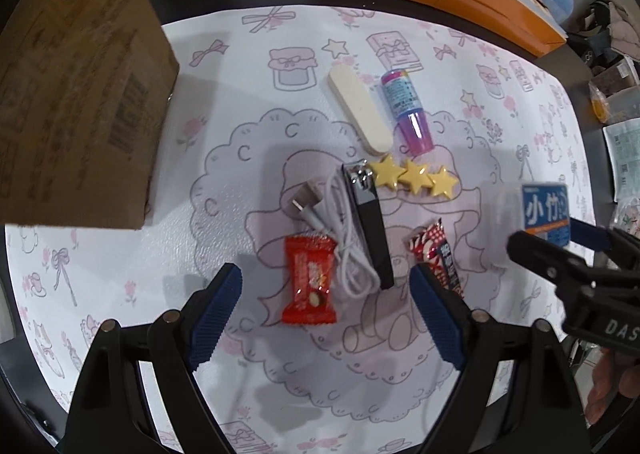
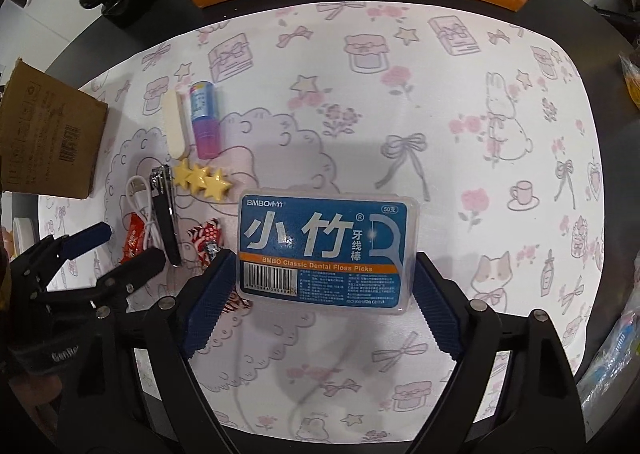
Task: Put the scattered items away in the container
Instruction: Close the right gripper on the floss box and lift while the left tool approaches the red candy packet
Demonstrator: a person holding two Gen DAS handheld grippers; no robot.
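**Mia:** What could go wrong now?

**Ben:** The right claw [image 2: 320,286] is wide and has the floss pick box [image 2: 327,250] between its two blue pads. The box looks lifted off the flowery mat [image 2: 460,102]. It is smooth plastic, and only the low corners meet the pads. I think it could tip or slip out and drop on the mat.

**Mia:** Where does it have to go?

**Ben:** Into the cardboard box [image 1: 76,94] at the left edge of the mat. That is across the whole heap, so the two claws could bump on the way.

**Mia:** And the left claw [image 1: 326,310]?

**Ben:** Wide too, and holding nothing. It hangs over the red candy [image 1: 309,280], the white cable [image 1: 352,238] and the nail clipper [image 1: 370,222], near the middle of the mat. They lie touching, so one squeeze might catch two things, or push the cable away.

**Mia:** Anything else still out?

**Ben:** The star clip [image 1: 414,177], nail file [image 1: 358,110], purple tube [image 1: 404,110] and a dark snack bar [image 1: 438,254].
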